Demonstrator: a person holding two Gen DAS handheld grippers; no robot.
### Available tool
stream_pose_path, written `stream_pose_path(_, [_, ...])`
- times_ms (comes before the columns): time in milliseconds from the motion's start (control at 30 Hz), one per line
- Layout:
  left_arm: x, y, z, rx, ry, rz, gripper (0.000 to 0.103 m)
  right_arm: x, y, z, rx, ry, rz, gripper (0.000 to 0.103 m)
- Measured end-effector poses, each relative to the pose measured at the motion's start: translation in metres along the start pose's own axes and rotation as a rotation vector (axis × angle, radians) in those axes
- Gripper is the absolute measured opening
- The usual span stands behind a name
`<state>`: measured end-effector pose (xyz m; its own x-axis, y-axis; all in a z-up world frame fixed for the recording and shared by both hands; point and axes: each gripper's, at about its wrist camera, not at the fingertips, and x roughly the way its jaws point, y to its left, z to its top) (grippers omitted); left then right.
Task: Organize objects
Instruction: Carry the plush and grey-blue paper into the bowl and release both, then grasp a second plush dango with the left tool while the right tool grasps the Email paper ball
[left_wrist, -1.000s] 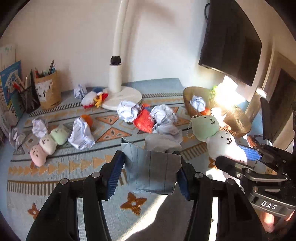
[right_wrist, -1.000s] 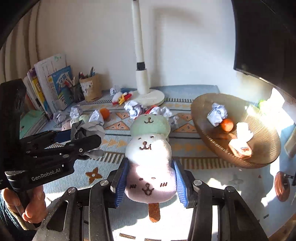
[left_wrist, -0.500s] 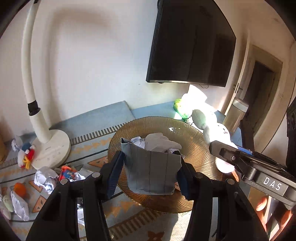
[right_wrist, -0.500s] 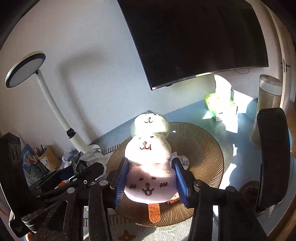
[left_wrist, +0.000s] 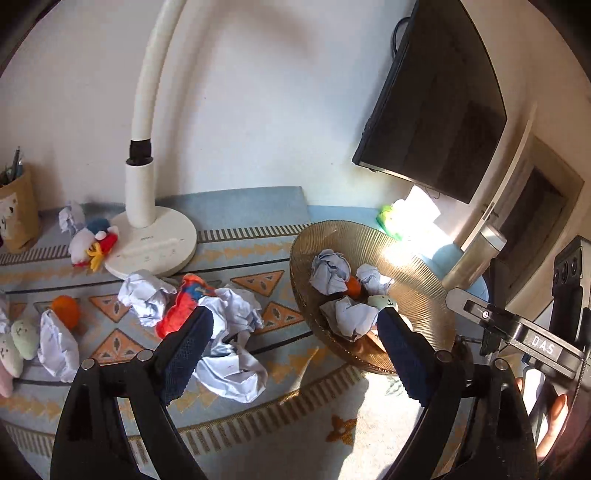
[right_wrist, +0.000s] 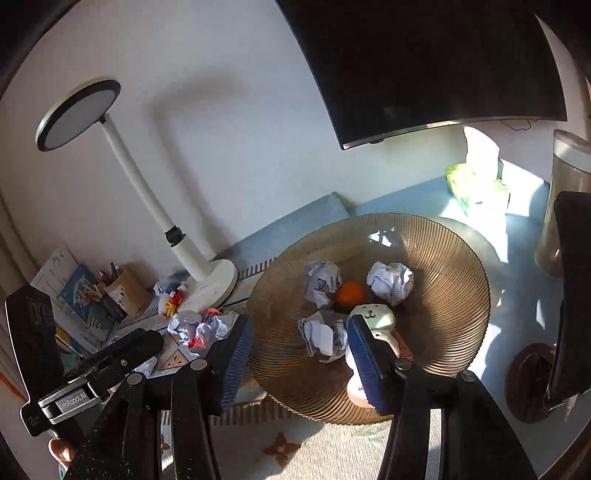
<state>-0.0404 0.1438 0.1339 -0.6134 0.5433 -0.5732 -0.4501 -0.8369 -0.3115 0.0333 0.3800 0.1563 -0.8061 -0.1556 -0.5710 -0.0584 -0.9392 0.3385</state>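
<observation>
Both grippers hang over the ribbed bowl (right_wrist: 436, 258), jaws opening and holding nothing: the left gripper (left_wrist: 291, 354) wide, the right gripper (right_wrist: 303, 354) narrower. The plush toy (right_wrist: 373, 321) and paper ball (right_wrist: 323, 336) lie inside the bowl; each gripper should draw back clear of the rim.

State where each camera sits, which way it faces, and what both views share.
Left wrist: behind the left gripper, jaws opening and empty, facing the rug and lamp base; fingertips at right.
Right wrist: behind the right gripper, jaws opening, above the brown bowl.
Shared: bowl, lamp, paper balls.
</observation>
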Motion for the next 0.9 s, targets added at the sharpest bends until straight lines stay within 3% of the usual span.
stream_pose_path(133, [-0.070, 0.026, -0.016, -0.004, -0.102, 0.120, 0.093, -0.010, 0.064, -0.012, -0.104, -0.017, 0.103, 0.052])
stream_pose_path(200, [-0.100, 0.041, -0.032, -0.006, -0.155, 0.220, 0.103, -0.005, 0.094, -0.028, -0.144, -0.002, 0.151, 0.052])
stream_pose_path(267, [-0.119, 0.061, -0.053, -0.012, -0.197, 0.341, 0.103, 0.010, 0.118, -0.051, -0.179, 0.023, 0.181, 0.052])
stream_pose_path(400, [-0.117, 0.113, -0.087, -0.079, -0.131, 0.478, 0.102, 0.055, 0.151, -0.098, -0.270, 0.084, 0.181, 0.052])
stream_pose_path(500, [-0.104, 0.140, -0.101, -0.128, -0.101, 0.507, 0.102, 0.086, 0.160, -0.121, -0.301, 0.135, 0.159, 0.052])
stream_pose_path(633, [-0.093, 0.160, -0.110, -0.197, -0.076, 0.487, 0.102, 0.104, 0.160, -0.133, -0.302, 0.167, 0.146, 0.052])
stream_pose_path(900, [-0.089, 0.153, -0.113, -0.173, -0.068, 0.486, 0.102, 0.119, 0.165, -0.142, -0.363, 0.208, 0.062, 0.052])
